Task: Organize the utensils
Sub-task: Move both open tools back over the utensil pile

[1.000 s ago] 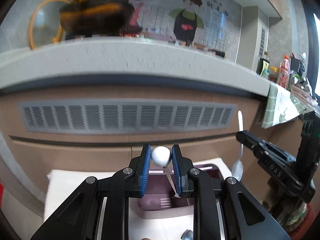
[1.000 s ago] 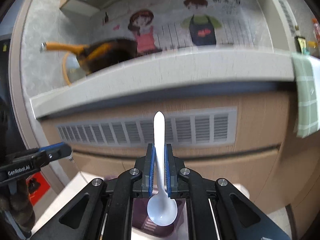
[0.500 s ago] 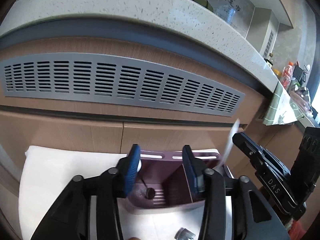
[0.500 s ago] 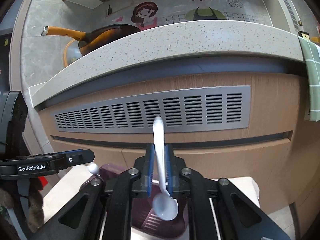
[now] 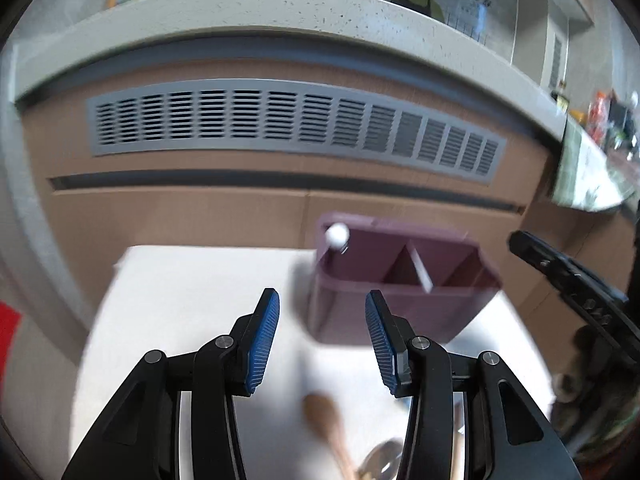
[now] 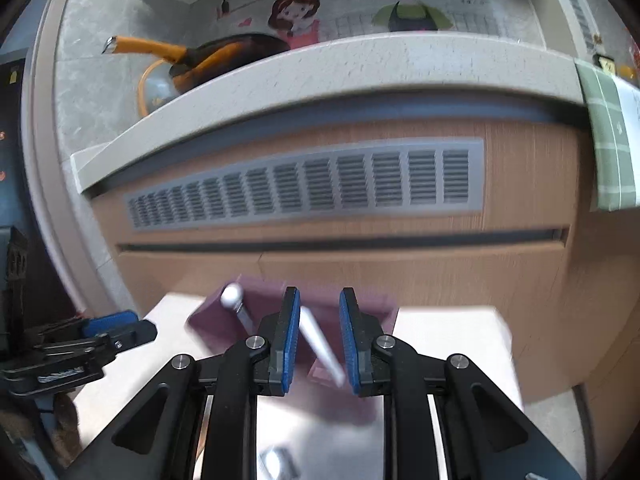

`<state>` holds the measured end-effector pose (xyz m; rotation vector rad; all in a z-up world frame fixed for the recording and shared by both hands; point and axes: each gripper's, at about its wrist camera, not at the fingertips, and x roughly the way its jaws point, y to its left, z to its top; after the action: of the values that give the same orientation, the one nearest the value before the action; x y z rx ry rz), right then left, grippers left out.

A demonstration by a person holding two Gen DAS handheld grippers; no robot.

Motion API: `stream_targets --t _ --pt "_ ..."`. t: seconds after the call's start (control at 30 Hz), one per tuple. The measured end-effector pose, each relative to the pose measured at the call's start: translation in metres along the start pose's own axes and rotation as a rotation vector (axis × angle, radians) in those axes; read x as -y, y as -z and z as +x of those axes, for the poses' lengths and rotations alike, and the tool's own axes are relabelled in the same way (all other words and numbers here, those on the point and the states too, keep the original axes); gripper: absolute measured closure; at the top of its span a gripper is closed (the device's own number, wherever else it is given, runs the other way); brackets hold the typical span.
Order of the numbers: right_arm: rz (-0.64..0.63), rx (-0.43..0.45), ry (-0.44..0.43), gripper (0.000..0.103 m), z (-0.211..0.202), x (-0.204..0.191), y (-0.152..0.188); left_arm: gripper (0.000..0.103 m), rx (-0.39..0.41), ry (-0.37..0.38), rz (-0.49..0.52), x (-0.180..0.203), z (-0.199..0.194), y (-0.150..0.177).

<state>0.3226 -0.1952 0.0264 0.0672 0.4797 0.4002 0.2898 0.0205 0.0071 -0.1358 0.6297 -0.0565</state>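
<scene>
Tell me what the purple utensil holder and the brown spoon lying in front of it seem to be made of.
The purple utensil holder looks like matte moulded plastic: uniform colour, thin walls with dividers. The brown spoon seems wooden, judging by its warm dull tone, though blur hides any grain.

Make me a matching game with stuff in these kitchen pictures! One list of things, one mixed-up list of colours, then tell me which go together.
Things:
1. utensil holder
2. gripper pads
3. pan handle
4. hanging towel

Colours:
A. orange
B. green checked
C. purple
D. blue

Pairs: 1-C, 2-D, 3-A, 4-B
</scene>
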Motion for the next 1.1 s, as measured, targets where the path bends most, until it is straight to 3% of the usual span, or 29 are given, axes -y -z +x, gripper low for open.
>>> stream_targets --t 0.23,0.43,0.67,0.93,1.1 --pt "-0.103 -0.261 -0.083 0.084 -0.019 -0.015 0.076 0.057 -0.058 0.009 0.023 0.004 -0.023 0.043" --pt "-0.081 -0.338 -0.110 0.083 -0.046 -0.014 0.119 0.057 -0.092 0.026 0.020 0.010 -0.034 0.060" --pt "-0.119 -0.349 -0.077 0.083 -0.049 -0.021 0.131 0.057 -0.132 0.028 0.037 0.017 -0.035 0.072" --pt "-0.067 -0.327 -0.006 0.083 -0.047 -0.001 0.125 0.057 -0.216 0.001 0.016 0.009 -0.028 0.096" --pt "0.013 -0.307 0.049 0.083 -0.051 0.026 0.118 0.057 -0.228 -0.003 0.011 0.011 -0.030 0.097"
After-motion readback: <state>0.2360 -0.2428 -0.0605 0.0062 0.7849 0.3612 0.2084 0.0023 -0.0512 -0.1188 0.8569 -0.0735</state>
